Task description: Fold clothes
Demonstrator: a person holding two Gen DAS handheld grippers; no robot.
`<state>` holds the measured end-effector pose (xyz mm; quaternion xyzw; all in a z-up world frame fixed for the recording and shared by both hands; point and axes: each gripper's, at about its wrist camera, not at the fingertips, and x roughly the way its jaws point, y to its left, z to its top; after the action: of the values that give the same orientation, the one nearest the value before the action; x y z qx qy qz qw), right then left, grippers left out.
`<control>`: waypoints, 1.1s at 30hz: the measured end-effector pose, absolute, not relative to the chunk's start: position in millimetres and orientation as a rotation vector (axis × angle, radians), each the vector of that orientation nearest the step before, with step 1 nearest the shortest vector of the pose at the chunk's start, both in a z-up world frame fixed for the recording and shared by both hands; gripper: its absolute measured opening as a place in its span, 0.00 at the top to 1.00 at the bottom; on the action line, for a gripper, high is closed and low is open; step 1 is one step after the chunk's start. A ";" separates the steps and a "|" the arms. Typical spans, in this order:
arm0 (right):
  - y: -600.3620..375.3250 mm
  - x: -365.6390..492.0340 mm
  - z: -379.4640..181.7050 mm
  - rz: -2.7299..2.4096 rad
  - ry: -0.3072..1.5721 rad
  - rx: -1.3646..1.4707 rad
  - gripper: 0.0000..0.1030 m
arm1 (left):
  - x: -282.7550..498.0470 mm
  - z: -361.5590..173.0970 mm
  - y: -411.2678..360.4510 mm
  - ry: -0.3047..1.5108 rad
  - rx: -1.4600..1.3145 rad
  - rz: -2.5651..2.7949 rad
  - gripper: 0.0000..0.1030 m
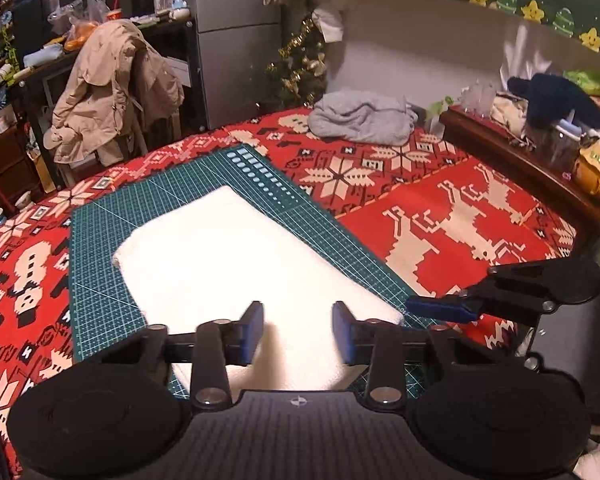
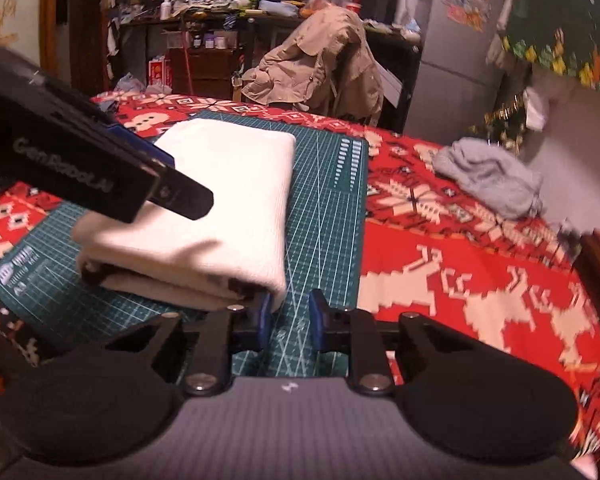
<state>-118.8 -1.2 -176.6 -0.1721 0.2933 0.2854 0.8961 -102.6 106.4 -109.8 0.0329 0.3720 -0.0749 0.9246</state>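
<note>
A white folded garment (image 1: 236,256) lies flat on the green cutting mat (image 1: 100,240). My left gripper (image 1: 298,332) hovers open over its near end, with only the white cloth showing between the blue pads (image 1: 252,328). In the right wrist view the folded garment (image 2: 228,200) shows stacked layers at its near edge. My right gripper (image 2: 290,320) is open just right of the garment's near corner, its left pad close against the fold and bare mat (image 2: 328,240) between the fingers. The left gripper (image 2: 168,188) reaches over the garment from the left.
A crumpled grey garment (image 1: 360,120) lies at the far side of the red patterned tablecloth (image 1: 480,216). A dark wooden tray (image 1: 520,160) with clutter lines the right edge. A chair with a beige coat (image 1: 112,92) stands behind the table.
</note>
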 end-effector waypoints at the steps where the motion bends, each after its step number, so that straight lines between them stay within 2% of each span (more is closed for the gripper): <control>1: 1.3 -119.5 -178.0 0.605 0.603 -0.372 0.78 | -101.5 -110.8 105.5 0.769 0.071 -0.155 0.68; 7: 11.8 -125.0 -180.9 0.621 0.550 -0.450 0.79 | -94.6 -116.7 99.8 0.805 0.094 -0.166 0.68; 9: 15.1 -126.8 -181.7 0.624 0.531 -0.475 0.91 | -92.7 -118.6 98.0 0.816 0.102 -0.170 0.68; 11: 18.0 -130.8 -182.1 0.629 0.516 -0.497 0.93 | -93.1 -119.4 96.7 0.819 0.106 -0.173 0.69; 15: 16.1 -137.4 -179.4 0.645 0.524 -0.488 0.94 | -94.0 -121.1 94.3 0.825 0.114 -0.179 0.79; 18: 14.0 -142.3 -176.7 0.657 0.533 -0.478 0.95 | -94.7 -122.4 92.4 0.830 0.121 -0.184 0.82; 25: 9.0 -154.0 -165.8 0.691 0.558 -0.466 1.00 | -96.8 -123.0 93.2 0.837 0.104 -0.187 0.82; 33: -22.2 -137.5 -139.8 0.668 0.567 -0.335 1.00 | -95.4 -109.5 99.0 0.802 0.088 -0.175 0.82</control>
<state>-137.5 -22.2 -139.8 -0.1612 0.2734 0.3219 0.8920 -95.4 99.0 -109.5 0.0429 0.3899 -0.0852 0.9159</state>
